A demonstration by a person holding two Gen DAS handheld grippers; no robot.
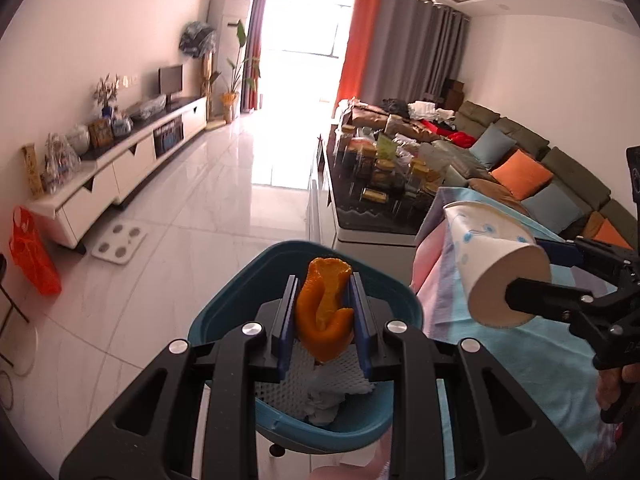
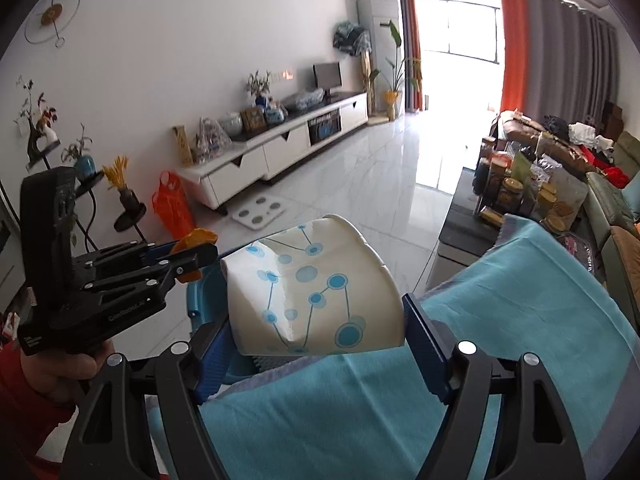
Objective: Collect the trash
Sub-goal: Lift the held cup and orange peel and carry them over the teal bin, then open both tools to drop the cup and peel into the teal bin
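My left gripper (image 1: 325, 312) is shut on an orange peel (image 1: 325, 312) and holds it right above a teal trash bin (image 1: 248, 276) that holds white foam netting and crumpled paper (image 1: 320, 392). My right gripper (image 2: 316, 312) is shut on a dented white paper cup with blue dots (image 2: 316, 296), held over the table edge to the right of the bin. The cup (image 1: 492, 264) and the right gripper (image 1: 516, 300) also show in the left wrist view. The left gripper (image 2: 192, 256) with the peel (image 2: 198, 238) shows in the right wrist view, over the bin (image 2: 196, 304).
A teal cloth (image 2: 480, 360) covers the table at the right. A dark coffee table (image 1: 360, 208) crowded with jars stands beyond it, with a sofa (image 1: 540, 168) to its right. A white TV cabinet (image 1: 120, 168), an orange bag (image 1: 32, 256) and a scale (image 1: 120, 242) line the left.
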